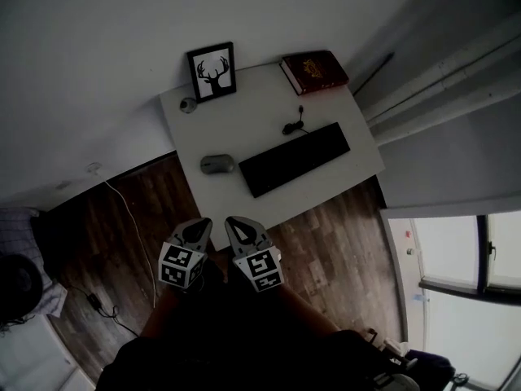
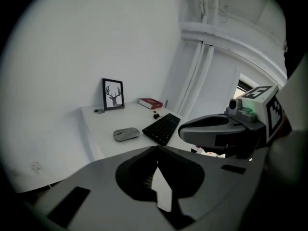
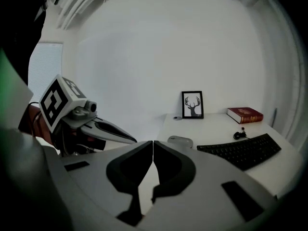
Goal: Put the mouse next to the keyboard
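Note:
A grey mouse (image 1: 217,164) lies on the white desk (image 1: 244,116), just left of the black keyboard (image 1: 294,158); a small gap separates them. The mouse (image 2: 126,134) and keyboard (image 2: 162,127) show far ahead in the left gripper view, and again as mouse (image 3: 180,141) and keyboard (image 3: 243,150) in the right gripper view. My left gripper (image 1: 198,226) and right gripper (image 1: 236,224) hang side by side above the floor, well short of the desk's near edge. Both are shut and hold nothing. Left gripper (image 2: 156,149) and right gripper (image 3: 152,144) have their tips together.
A framed deer picture (image 1: 212,72) leans at the desk's back, a red book (image 1: 314,71) lies at the back right, and a small round object (image 1: 188,104) at the back left. A cable (image 1: 295,124) runs from the keyboard. Wooden floor (image 1: 326,243) surrounds the desk; a white cord (image 1: 130,210) crosses it.

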Demonstrator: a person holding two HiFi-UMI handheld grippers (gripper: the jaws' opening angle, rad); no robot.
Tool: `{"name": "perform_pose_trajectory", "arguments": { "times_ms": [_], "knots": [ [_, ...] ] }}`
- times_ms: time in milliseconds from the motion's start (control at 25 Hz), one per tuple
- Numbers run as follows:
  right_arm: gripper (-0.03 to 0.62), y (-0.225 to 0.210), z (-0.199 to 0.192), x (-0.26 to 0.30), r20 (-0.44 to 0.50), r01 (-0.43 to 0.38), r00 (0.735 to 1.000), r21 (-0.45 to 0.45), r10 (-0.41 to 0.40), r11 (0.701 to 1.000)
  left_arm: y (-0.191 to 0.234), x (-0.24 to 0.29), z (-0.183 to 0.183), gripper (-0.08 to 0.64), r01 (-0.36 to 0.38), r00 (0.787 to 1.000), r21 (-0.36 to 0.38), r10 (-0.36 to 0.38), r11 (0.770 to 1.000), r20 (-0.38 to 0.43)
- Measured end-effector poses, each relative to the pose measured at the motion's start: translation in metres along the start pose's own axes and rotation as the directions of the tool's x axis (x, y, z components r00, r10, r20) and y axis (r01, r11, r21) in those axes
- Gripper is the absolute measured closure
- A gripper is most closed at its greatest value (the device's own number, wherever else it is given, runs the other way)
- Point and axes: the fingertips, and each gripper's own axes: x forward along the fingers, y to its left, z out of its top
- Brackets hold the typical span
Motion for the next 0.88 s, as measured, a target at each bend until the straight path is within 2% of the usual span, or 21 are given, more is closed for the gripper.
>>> {"name": "perform_pose_trajectory", "arguments": {
  "times_ms": [160,240,320,400,520,600,720,800,840,880],
  "knots": [
    [0.571,-0.039,0.023,0.047,-0.018,-0.124,0.992,-0.082,0.123,0.989,0.037,0.037,0.044,0.557,-0.112,0.993,-0.020,0.113,0.994,0.047],
    [0.571,-0.047,0.026,0.055,-0.036,-0.184,0.983,-0.106,0.181,0.977,0.040,0.042,0.043,0.557,-0.157,0.987,-0.038,0.158,0.987,0.026],
    [0.571,-0.058,0.024,0.061,-0.048,-0.207,0.978,-0.060,0.204,0.977,0.039,0.044,0.040,0.557,-0.175,0.984,-0.021,0.175,0.984,-0.021],
    [0.571,-0.072,0.026,0.076,-0.056,-0.205,0.977,-0.016,0.204,0.979,0.051,0.049,0.046,0.557,-0.190,0.978,0.071,0.195,0.979,-0.071],
    [0.571,-0.076,0.021,0.085,-0.079,-0.228,0.971,-0.013,0.227,0.974,0.062,0.058,0.050,0.557,-0.171,0.970,0.230,0.204,0.958,-0.130],
    [0.571,-0.074,0.015,0.085,-0.093,-0.245,0.966,-0.006,0.243,0.970,0.069,0.065,0.053,0.557,-0.127,0.961,0.357,0.204,0.925,-0.185],
    [0.571,-0.082,0.008,0.084,-0.108,-0.212,0.971,0.025,0.214,0.977,0.086,0.084,0.056,0.555,-0.023,0.931,0.550,0.218,0.835,-0.292],
    [0.571,-0.091,0.004,0.080,-0.111,-0.176,0.977,0.056,0.181,0.983,0.096,0.101,0.057,0.549,0.057,0.908,0.632,0.223,0.773,-0.354],
    [0.571,-0.095,0.002,0.077,-0.112,-0.160,0.979,0.072,0.168,0.984,0.100,0.111,0.056,0.516,0.105,0.895,0.657,0.218,0.746,-0.390],
    [0.571,-0.098,-0.001,0.075,-0.114,-0.146,0.981,0.087,0.156,0.985,0.103,0.120,0.052,0.445,0.165,0.875,0.674,0.208,0.720,-0.436]
  ]
}}
